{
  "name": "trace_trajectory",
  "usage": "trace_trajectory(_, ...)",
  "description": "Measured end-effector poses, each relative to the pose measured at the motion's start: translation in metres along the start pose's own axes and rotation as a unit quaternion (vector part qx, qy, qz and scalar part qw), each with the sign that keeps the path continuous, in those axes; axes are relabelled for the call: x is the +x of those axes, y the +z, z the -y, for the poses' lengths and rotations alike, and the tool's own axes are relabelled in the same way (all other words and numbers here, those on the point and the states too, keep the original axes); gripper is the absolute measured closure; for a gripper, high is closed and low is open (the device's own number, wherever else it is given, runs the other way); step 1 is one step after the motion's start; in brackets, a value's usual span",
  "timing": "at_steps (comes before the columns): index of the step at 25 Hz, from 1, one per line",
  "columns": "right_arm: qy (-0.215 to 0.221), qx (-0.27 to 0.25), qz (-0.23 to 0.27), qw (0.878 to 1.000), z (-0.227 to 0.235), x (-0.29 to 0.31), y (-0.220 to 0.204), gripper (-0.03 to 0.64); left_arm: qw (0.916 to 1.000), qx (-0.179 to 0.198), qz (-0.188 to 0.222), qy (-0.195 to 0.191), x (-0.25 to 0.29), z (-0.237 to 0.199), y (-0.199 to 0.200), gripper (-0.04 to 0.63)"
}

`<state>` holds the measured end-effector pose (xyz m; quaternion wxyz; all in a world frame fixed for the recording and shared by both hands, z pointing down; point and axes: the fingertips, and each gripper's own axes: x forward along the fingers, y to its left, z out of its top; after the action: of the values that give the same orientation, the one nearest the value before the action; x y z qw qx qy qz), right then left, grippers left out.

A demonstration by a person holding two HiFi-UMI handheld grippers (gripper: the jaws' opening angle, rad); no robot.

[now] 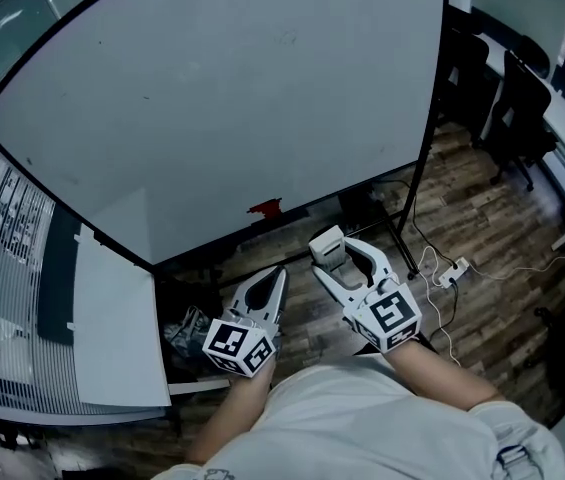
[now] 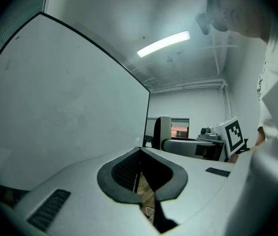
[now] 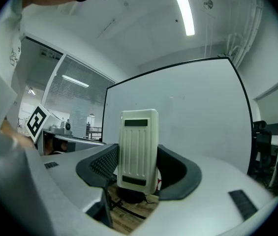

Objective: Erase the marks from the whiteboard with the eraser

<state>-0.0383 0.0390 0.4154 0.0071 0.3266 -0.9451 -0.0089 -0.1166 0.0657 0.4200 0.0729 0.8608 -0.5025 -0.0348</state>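
A large whiteboard (image 1: 222,98) on a black stand fills the upper head view; its surface looks almost bare, with only faint specks. My right gripper (image 1: 334,258) is held low in front of the board, shut on a cream ribbed eraser (image 3: 138,150) that stands upright between its jaws; the eraser (image 1: 327,243) is apart from the board. My left gripper (image 1: 275,286) hangs beside it, lower left, jaws closed together with nothing in them. In the left gripper view the whiteboard (image 2: 55,102) rises at the left, and the left gripper (image 2: 139,156) shows only floor behind its jaws.
A small red object (image 1: 263,208) sits at the board's bottom edge. Cables and a white power strip (image 1: 452,270) lie on the wood floor at the right. Black office chairs (image 1: 517,108) stand at the far right. A white panel (image 1: 112,318) leans at the left.
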Motion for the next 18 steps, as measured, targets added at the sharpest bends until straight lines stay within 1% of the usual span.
trace_trajectory(5,0.008,-0.002,0.011,1.0,-0.009,-0.017,0.008,0.371,0.9999,0.003,0.012,0.006,-0.004,0.02,0.008,0.588)
trace_trajectory(9,0.019,-0.005,0.014,1.0,-0.013,-0.044,0.007,0.371,0.9997,-0.001,0.018,0.017,-0.004,0.043,0.007,0.588)
trace_trajectory(14,0.037,-0.013,0.01,0.999,-0.012,-0.091,0.004,0.371,0.9994,0.0,0.019,0.028,-0.004,0.093,-0.001,0.588)
trace_trajectory(18,0.035,-0.018,0.012,0.999,-0.005,-0.134,-0.001,0.371,0.9994,-0.006,0.02,0.027,-0.005,0.137,-0.02,0.588)
